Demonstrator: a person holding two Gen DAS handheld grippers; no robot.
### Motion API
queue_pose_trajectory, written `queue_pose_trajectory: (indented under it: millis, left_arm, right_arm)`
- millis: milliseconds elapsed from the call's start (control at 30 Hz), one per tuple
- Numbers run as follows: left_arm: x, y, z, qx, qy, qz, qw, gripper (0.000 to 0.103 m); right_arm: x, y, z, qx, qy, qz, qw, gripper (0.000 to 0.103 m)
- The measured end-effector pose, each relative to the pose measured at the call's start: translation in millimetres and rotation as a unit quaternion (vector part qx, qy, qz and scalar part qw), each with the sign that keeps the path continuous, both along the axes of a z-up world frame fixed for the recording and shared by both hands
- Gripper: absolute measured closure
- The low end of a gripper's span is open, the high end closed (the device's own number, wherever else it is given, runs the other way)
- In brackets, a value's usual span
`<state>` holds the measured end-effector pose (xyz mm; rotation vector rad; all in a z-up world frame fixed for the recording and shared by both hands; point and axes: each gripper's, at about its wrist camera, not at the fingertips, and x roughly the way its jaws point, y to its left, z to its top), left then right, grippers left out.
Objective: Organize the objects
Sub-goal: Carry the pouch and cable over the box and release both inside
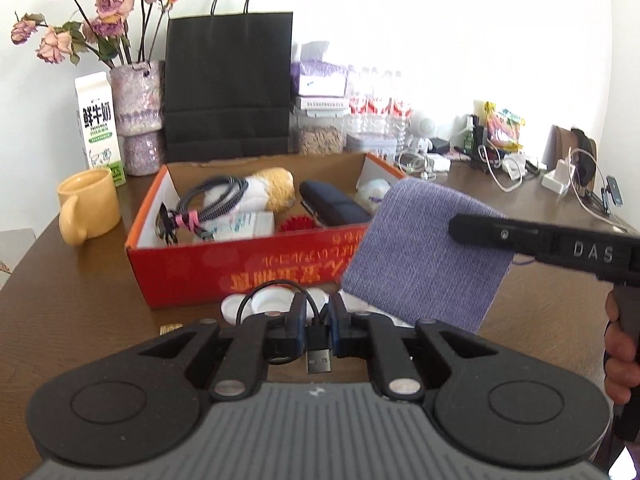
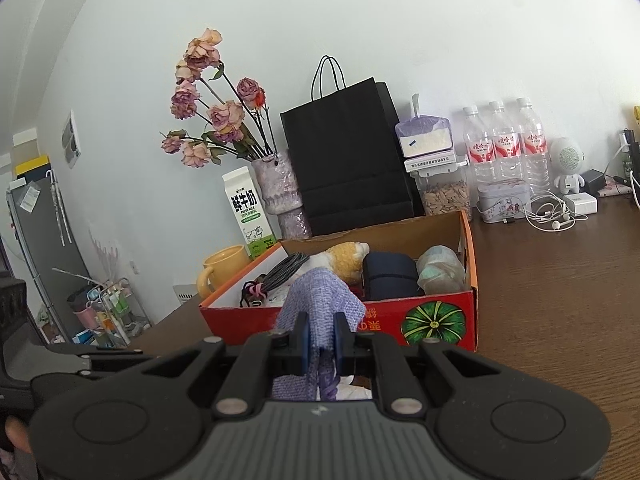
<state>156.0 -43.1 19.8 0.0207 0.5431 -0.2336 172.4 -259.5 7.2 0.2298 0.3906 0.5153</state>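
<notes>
A red cardboard box stands open on the brown table, holding a braided cable, a plush toy, a dark case and a plastic bag. In front of the box, my left gripper is shut on a black USB cable, whose plug hangs below the pads. Its cord loops over a white object on the table. My right gripper is shut on a purple knitted cloth, held up near the box. In the left wrist view the right gripper reaches in from the right with the cloth.
A yellow mug, a milk carton and a vase of dried roses stand left of the box. Behind it are a black paper bag, a snack jar and water bottles. Chargers and cords clutter the far right.
</notes>
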Motion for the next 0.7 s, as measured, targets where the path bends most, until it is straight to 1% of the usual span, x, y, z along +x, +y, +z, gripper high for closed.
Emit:
queue_pose_trajectory:
  millis: [333,700]
  left_arm:
    - [28,-2,30,-0.014,-0.048,0.012,0.9987,0.091]
    - [82,-1,46,-0.03,-0.073,0.031,0.9964,0.091]
  right_arm:
    - [26,19,17,0.001,-0.026,0.002,1.0,0.092]
    - [79,32,29,0.002,-0.042,-0.013,0.999,0.092]
